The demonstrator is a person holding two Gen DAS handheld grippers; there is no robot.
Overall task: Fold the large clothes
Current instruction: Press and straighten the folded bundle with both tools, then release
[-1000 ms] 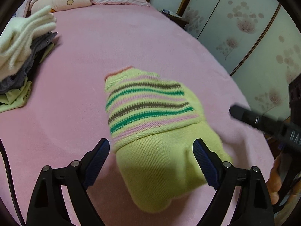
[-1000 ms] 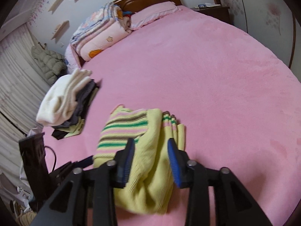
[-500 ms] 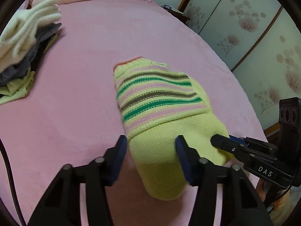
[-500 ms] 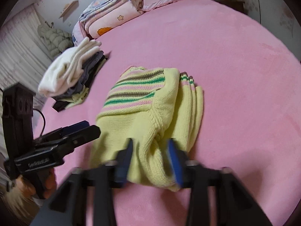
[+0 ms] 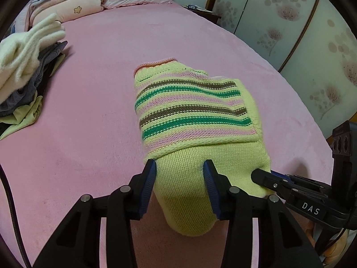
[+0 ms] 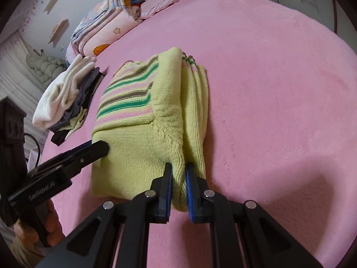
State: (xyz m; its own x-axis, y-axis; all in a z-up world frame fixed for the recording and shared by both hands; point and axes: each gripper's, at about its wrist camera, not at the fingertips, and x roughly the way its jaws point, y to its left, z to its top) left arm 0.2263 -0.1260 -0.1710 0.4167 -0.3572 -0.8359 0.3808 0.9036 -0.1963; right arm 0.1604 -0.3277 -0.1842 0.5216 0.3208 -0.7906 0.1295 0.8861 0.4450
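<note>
A folded yellow-green knit sweater [image 5: 194, 111] with green, brown and pink stripes lies on the pink bed [image 5: 78, 122]. My left gripper [image 5: 179, 167] is at its near left edge, jaws closing, and the thick plain fold fills the gap and touches both pads. In the right wrist view the sweater [image 6: 138, 134] shows several stacked layers. My right gripper [image 6: 178, 167] is shut on the near right corner of the fold, pinching a ridge of knit. Each gripper shows in the other's view: the right gripper [image 5: 258, 175] at the sweater's right corner, the left gripper [image 6: 100, 147] at its left.
A pile of folded clothes [image 5: 26, 67] with a white knit on top sits at the bed's left side. Folded quilts [image 5: 67, 4] and a pillow lie by the headboard. Flowered wardrobe doors [image 5: 301, 44] stand right of the bed. A hand [image 6: 33, 230] holds the left gripper.
Both grippers came down to the sweater's near edge and closed. The left jaws narrowed from wide open onto the fold. The right jaws pinched the right corner.
</note>
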